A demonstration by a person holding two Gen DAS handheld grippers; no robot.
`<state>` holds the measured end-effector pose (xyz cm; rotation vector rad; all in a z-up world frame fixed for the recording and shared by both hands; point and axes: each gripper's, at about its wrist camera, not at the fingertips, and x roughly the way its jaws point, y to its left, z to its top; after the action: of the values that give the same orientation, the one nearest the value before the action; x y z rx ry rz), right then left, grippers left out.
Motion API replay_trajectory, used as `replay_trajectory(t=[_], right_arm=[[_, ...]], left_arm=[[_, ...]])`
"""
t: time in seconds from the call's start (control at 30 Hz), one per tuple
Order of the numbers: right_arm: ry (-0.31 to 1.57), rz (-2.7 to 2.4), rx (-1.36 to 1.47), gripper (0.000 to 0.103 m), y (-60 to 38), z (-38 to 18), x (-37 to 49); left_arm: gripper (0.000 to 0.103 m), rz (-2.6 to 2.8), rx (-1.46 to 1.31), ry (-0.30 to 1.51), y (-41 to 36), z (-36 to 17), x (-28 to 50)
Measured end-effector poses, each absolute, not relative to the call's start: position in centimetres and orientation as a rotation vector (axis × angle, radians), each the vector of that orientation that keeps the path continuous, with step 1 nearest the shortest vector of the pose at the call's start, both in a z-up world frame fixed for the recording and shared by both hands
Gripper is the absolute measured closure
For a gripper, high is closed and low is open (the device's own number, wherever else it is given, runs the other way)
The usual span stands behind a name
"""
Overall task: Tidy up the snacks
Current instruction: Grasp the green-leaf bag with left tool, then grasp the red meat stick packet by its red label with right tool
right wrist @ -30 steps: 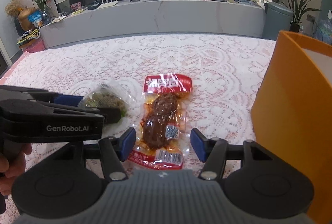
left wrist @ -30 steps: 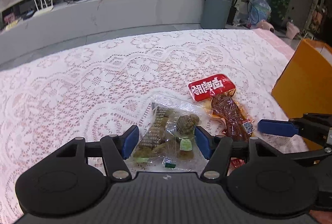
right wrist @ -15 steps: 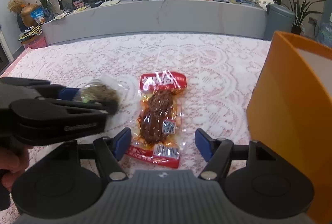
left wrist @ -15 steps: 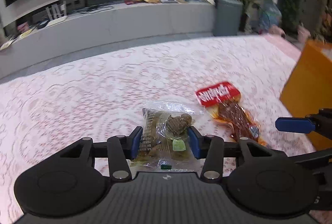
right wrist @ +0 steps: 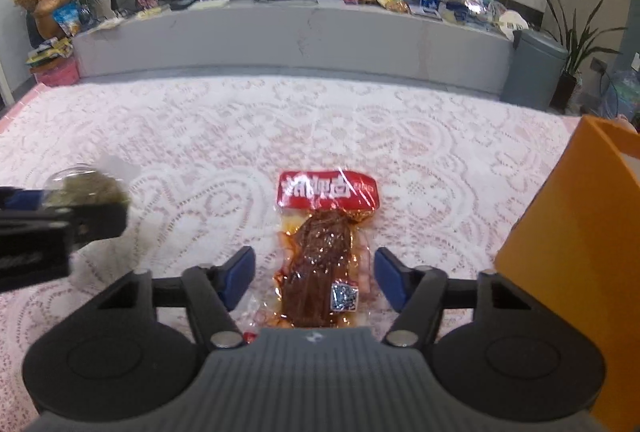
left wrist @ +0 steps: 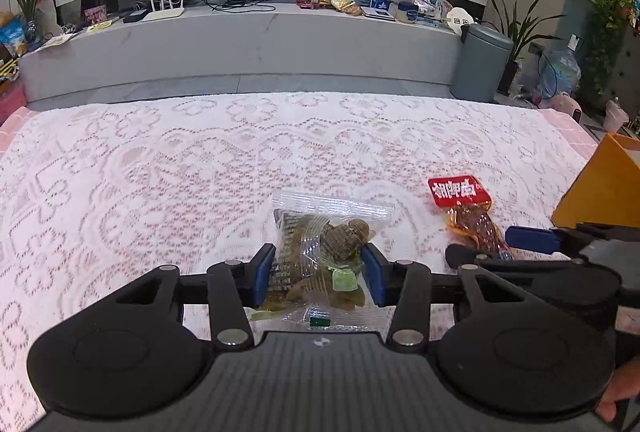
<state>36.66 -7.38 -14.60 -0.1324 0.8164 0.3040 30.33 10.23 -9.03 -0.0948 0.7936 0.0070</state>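
White lace over pink covers the surface (left wrist: 160, 168), with a long grey media bench and a dark screen behind it. Left tongs (left wrist: 318, 274) are clamped on a clear zip bag of greenish-brown snacks (left wrist: 320, 252), both blue pads pressing its sides so the film bulges between them; in the right wrist view the bag (right wrist: 86, 188) looks to ride clear of the lace. Right tongs (right wrist: 314, 280) straddle a vacuum-packed brown meat snack with a red header (right wrist: 320, 244) lying flat on the lace, their jaws closing, with a gap showing between each pad and the pack. Further right stands an orange box (right wrist: 580, 252), open at the top, close beside the meat snack. My reading: this is the pick-up step, one snack already gripped, the other about to be. Next the right tongs need to finish pinching the slippery pack across its width, then both snacks want carrying over the orange wall and releasing inside
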Motion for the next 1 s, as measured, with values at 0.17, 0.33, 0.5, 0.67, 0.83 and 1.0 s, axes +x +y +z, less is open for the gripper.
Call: replay_trajectory(t=[0.17, 0.33, 0.5, 0.67, 0.83, 1.0], right_arm=[[0.815, 0.308, -0.120, 0.046, -7.5, -14.7, 36.6], [0.824, 0.317, -0.124, 0.055, -7.4, -14.2, 36.8], [0.842, 0.330, -0.102, 0.065, -7.9, -13.6, 37.2], [0.836, 0.366, -0.103, 0.080, -7.9, -12.0, 36.6], [0.827, 0.410, -0.077, 0.090, -8.7, -10.8, 34.8], [0.841, 0.472, -0.048, 0.103, -9.6, -9.2, 31.8]], left_arm=[[0.051, 0.001, -0.104, 0.780, 10.3, -9.0, 29.5], [0.051, -0.001, -0.102, 0.783, 10.0, -8.8, 29.2], [0.051, -0.008, -0.086, 0.767, 9.4, -8.1, 28.6], [0.051, -0.003, -0.092, 0.776, 9.2, -7.7, 28.1], [0.051, -0.013, -0.103, 0.781, 8.9, -7.0, 27.1], [0.051, -0.006, -0.127, 0.823, 8.6, -7.1, 25.9]])
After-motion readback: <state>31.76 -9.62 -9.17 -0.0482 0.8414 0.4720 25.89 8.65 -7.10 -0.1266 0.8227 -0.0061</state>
